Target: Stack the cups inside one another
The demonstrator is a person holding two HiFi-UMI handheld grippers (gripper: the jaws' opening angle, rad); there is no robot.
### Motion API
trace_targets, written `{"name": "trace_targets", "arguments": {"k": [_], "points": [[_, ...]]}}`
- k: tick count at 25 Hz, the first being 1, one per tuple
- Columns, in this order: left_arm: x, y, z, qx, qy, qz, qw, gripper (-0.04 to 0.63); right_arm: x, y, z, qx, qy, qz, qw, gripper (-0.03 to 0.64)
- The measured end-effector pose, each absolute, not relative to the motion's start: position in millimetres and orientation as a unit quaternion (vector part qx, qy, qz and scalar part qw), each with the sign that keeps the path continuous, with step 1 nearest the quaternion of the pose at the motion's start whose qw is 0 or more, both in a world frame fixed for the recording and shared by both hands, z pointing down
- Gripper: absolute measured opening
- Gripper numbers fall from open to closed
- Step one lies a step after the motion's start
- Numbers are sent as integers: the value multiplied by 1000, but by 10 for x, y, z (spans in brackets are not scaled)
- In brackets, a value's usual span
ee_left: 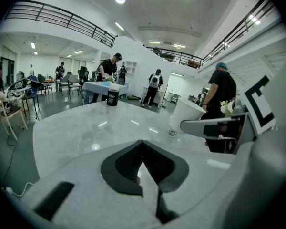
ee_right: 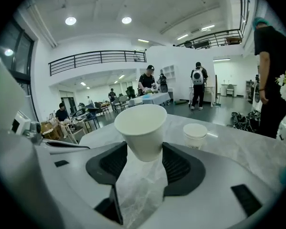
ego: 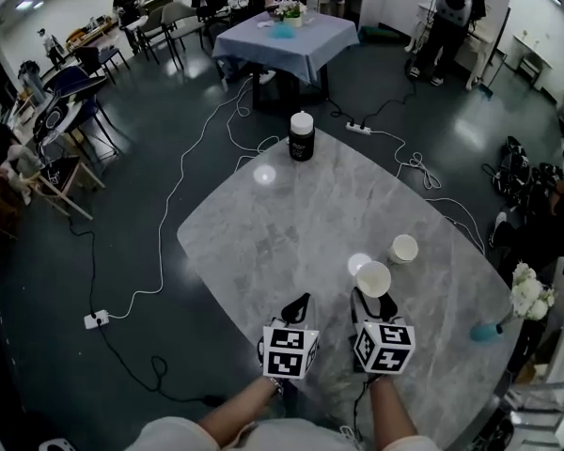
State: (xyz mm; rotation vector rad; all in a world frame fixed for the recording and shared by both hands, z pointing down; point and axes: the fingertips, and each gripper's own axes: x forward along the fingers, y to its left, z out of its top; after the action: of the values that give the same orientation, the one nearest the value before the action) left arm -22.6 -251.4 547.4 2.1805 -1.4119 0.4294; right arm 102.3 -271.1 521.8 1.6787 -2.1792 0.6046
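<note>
My right gripper is shut on a white paper cup, which it holds upright by its lower wall, mouth open upward. In the right gripper view the cup sits between the two black pads. A second white cup stands on the grey marble table just beyond and to the right, also in the right gripper view as the second cup. My left gripper hovers beside the right one, shut with nothing in it; its pads meet at the tips.
A black jar with a white lid stands at the table's far edge. White flowers in a teal vase lean at the right edge. Cables trail over the dark floor, and a blue-clothed table and several people are further back.
</note>
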Motion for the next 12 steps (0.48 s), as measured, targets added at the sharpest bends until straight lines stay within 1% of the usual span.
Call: {"name": "trace_targets", "arguments": {"k": [4, 12], "points": [[-9, -2544, 5365, 816, -503, 154, 240, -5, 1260, -2628, 5108, 610, -748, 223, 137, 212], [523, -2648, 5180, 844, -465, 157, 217, -5, 1759, -2582, 4923, 645, -721, 226, 115, 212]]}}
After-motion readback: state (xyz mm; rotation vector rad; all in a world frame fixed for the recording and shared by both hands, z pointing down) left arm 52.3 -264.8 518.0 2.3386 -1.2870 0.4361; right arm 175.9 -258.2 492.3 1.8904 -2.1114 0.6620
